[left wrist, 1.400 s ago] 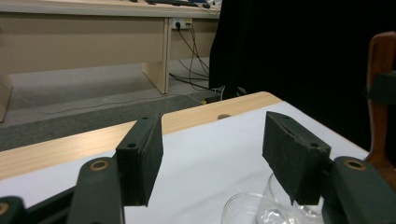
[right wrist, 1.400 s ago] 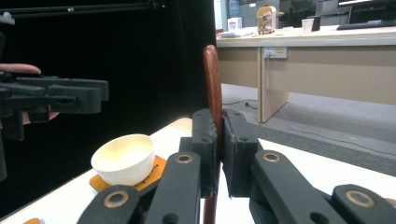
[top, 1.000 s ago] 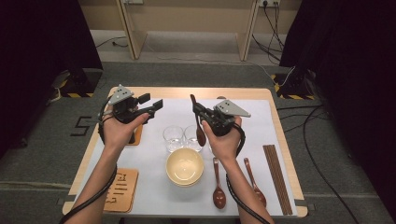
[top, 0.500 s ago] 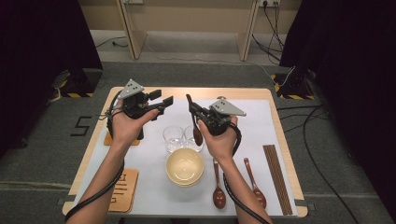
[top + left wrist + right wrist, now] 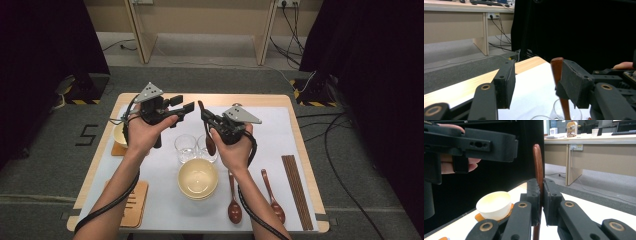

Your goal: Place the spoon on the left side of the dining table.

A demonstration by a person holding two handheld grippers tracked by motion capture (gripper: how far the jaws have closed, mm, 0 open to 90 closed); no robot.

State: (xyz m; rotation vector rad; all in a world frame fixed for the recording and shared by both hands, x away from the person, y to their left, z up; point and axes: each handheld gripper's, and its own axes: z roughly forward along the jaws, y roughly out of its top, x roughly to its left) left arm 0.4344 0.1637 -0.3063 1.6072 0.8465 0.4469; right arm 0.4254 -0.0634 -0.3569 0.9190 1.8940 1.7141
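Observation:
My right gripper (image 5: 205,118) (image 5: 541,192) is shut on the handle of a brown wooden spoon (image 5: 210,144) (image 5: 538,167). It holds the spoon upright above the two glasses, bowl end down. My left gripper (image 5: 184,103) (image 5: 535,75) hovers just left of it with its jaws open, and they have just been closing. In the left gripper view the spoon's handle tip (image 5: 557,68) stands between the jaws, close beside the right pad (image 5: 574,82); I cannot tell if they touch. The left gripper's body (image 5: 486,143) shows at the upper left of the right gripper view.
Two clear glasses (image 5: 186,148) stand mid-table behind a cream bowl (image 5: 198,178). Two more spoons (image 5: 234,200) and chopsticks (image 5: 297,190) lie at the right. A white cup (image 5: 495,205) sits on an orange coaster at the left. A wooden coaster (image 5: 134,202) lies front left.
The left gripper has moved right and a little up toward the spoon's handle, and its jaws have narrowed. The right gripper has kept still with the spoon.

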